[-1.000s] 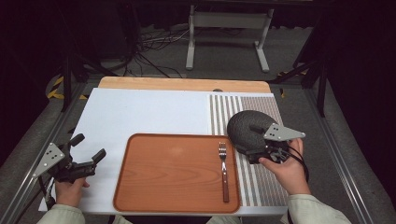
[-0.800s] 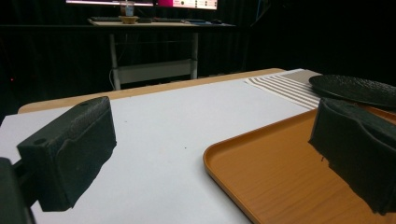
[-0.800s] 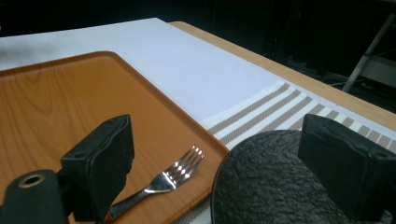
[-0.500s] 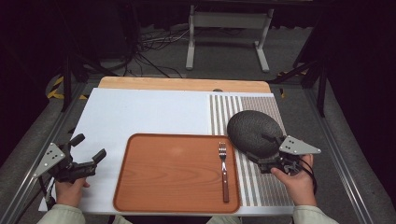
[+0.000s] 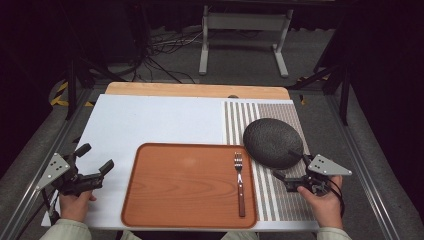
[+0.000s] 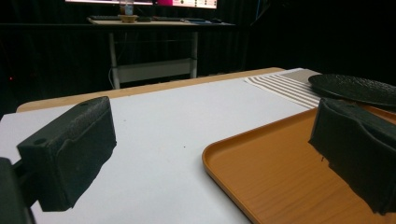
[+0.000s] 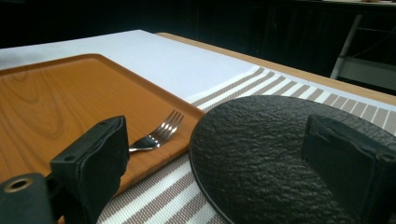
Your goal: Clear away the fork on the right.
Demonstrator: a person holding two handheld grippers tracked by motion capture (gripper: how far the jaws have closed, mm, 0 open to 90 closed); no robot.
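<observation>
Drawn back off the black plate, the right hand-held gripper sits near its front edge.
Both hand-held grippers are spread and empty (left one beside the tray); a fork lies on the tray, on the counter.

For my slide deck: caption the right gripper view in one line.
Open right tool facing a textured black plate on a striped mat, beside a fork on a wooden tray.

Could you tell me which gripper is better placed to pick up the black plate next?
The right gripper: it sits open just beside the black plate on the striped mat. The left gripper is across the tray, at the table's far left.
</observation>
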